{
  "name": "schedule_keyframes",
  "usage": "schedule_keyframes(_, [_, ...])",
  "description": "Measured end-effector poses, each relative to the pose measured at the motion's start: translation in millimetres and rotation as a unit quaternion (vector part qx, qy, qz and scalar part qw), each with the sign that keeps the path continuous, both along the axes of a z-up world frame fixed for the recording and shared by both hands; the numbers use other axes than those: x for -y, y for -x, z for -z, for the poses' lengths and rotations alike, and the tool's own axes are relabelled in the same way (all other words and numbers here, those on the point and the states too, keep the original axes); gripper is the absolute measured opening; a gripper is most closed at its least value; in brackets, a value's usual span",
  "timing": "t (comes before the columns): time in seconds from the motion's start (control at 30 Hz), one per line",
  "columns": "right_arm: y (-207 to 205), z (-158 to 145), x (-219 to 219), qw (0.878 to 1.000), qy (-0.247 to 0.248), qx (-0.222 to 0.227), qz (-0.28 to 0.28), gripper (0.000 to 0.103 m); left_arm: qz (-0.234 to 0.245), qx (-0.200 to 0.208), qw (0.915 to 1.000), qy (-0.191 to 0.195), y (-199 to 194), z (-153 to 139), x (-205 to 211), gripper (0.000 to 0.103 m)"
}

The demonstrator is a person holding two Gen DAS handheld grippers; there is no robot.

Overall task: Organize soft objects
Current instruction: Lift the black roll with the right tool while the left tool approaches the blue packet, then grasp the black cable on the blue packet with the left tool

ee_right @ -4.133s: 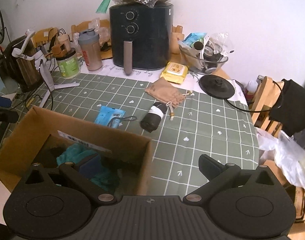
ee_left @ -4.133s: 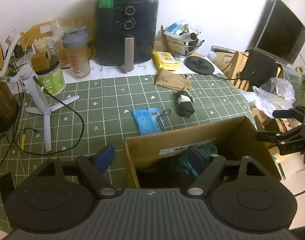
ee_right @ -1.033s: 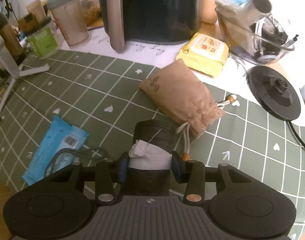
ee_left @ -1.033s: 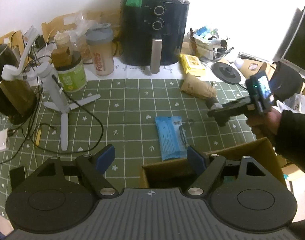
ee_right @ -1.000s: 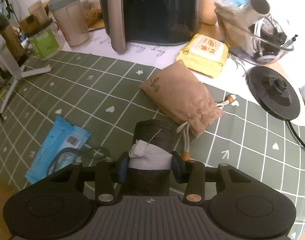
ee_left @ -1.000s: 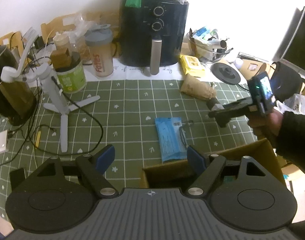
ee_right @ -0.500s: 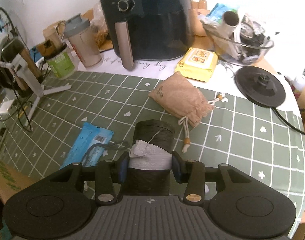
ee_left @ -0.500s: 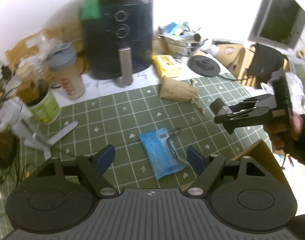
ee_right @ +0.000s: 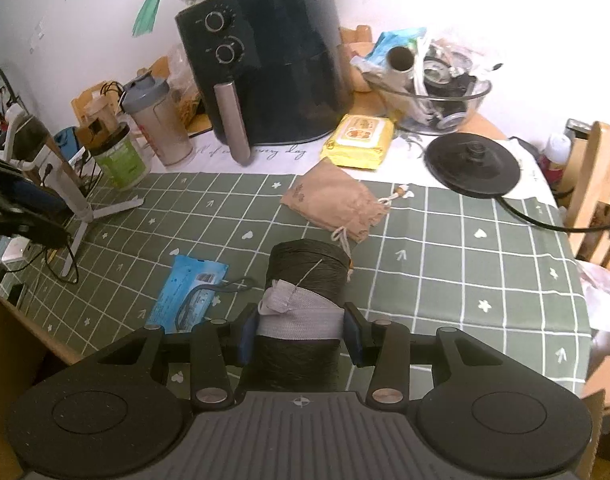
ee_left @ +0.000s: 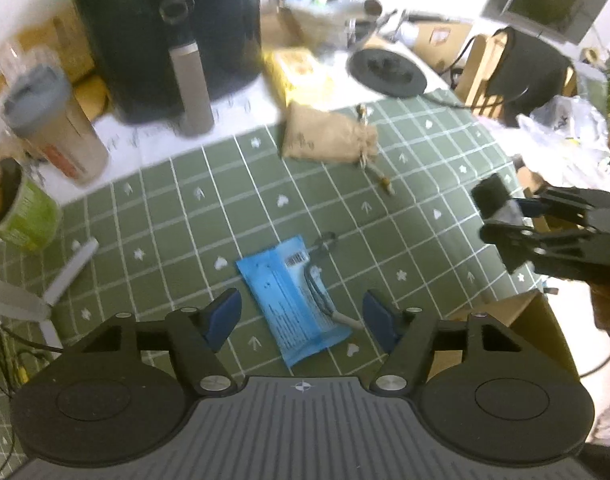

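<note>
My right tongs (ee_right: pixel 301 338) are clenched on a rolled dark pouch with a grey band (ee_right: pixel 305 280), held above the green checked table (ee_right: pixel 465 264). My left tongs (ee_left: pixel 299 316) hang released over a blue packet (ee_left: pixel 289 292) lying flat on the table. Beyond it lies a tan drawstring bag (ee_right: pixel 333 200), then a yellow wipes pack (ee_right: pixel 359 140) beside the black air fryer (ee_right: pixel 273 64).

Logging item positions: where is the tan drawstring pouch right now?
The tan drawstring pouch lies on the green grid tablecloth, just before the yellow wipes pack.
</note>
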State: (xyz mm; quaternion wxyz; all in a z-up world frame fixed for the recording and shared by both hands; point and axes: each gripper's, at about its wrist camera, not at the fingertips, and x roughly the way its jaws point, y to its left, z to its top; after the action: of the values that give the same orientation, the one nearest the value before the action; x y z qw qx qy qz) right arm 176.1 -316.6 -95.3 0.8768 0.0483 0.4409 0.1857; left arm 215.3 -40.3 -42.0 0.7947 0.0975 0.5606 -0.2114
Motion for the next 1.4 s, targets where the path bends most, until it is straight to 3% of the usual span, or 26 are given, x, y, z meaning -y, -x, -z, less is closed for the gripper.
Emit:
schedule_keyframes(0.2, [16.4, -4.9, 12.6, 1.000, -0.013, 0.003, 0.028, 0.047, -0.028, -0.082, 0.9962, 0.001, -30.3, 27.5, 13.6, 0.066])
schedule_keyframes(0.37, [28.5, -9.3, 21.4, 0.999, -0.020, 0.007, 0.047, 0.047, -0.059, -0.146, 0.9876, -0.001, -53.5, 58.3, 22.8, 0.055])
schedule_keyframes(0.63, [44.8, -17.0, 39.3, 0.996, -0.025, 0.015, 0.079, 0.047, -0.074, -0.203, 0.9761, -0.027, -75.3, 110.3, 36.7, 0.039])
schedule_keyframes(0.87, [55.6, -19.8, 53.4, 0.994, -0.023, 0.016, 0.103, 0.047, -0.089, -0.218, 0.9707, -0.047, -83.1, 142.1, 41.6, 0.029])
schedule_keyframes(1.0, [60.7, -18.8, 59.8, 0.993, -0.022, 0.013, 0.115, 0.047, -0.091, -0.209, 0.9724, -0.049, -82.5, 146.6, 46.0, 0.026])
schedule_keyframes(1.17, [63.9, -18.8, 63.8, 0.992, -0.028, 0.012, 0.126, 0.047, -0.099, -0.198, 0.9734, -0.060, -83.0, 148.5, 49.1, 0.008])
schedule_keyframes(1.4, [64.8, -21.7, 60.6, 0.992, -0.028, 0.017, 0.124, 0.047, -0.099, -0.182, 0.9771, -0.051, -77.5, 143.0, 47.9, 0.006])
